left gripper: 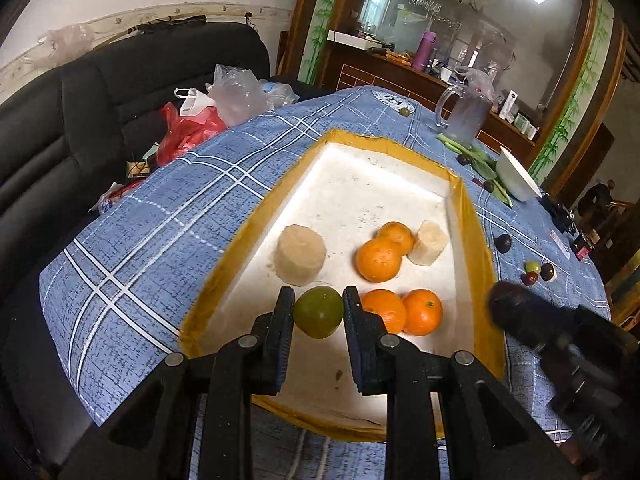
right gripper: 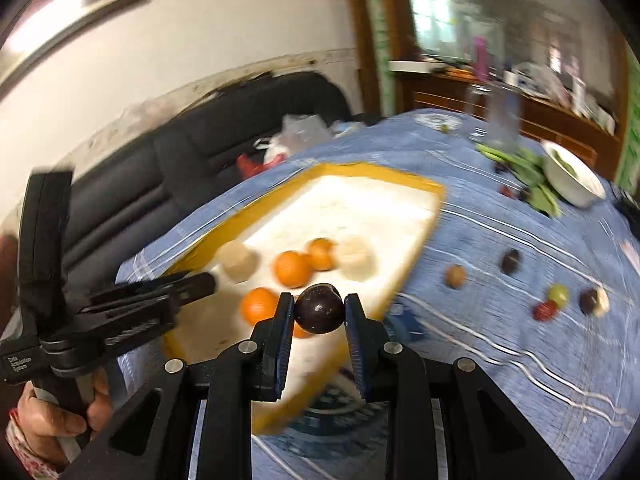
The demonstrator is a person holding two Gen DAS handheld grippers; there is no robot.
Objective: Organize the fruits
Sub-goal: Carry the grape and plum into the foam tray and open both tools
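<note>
The left gripper [left gripper: 319, 312] clamps a green fruit [left gripper: 319, 311] over the near end of the yellow-rimmed foam tray [left gripper: 482, 264]. The right gripper [right gripper: 319, 312] pinches a dark plum [right gripper: 319, 309] above the tray's near right edge. Beyond, inside the tray, lie four oranges [left gripper: 378, 260] and two pale peeled chunks [left gripper: 300, 255]. White lettering on the left gripper's body is too small to read.

Home: sofa [left gripper: 100, 120], sideboard [left gripper: 400, 76], clothed table [left gripper: 200, 200]
</note>
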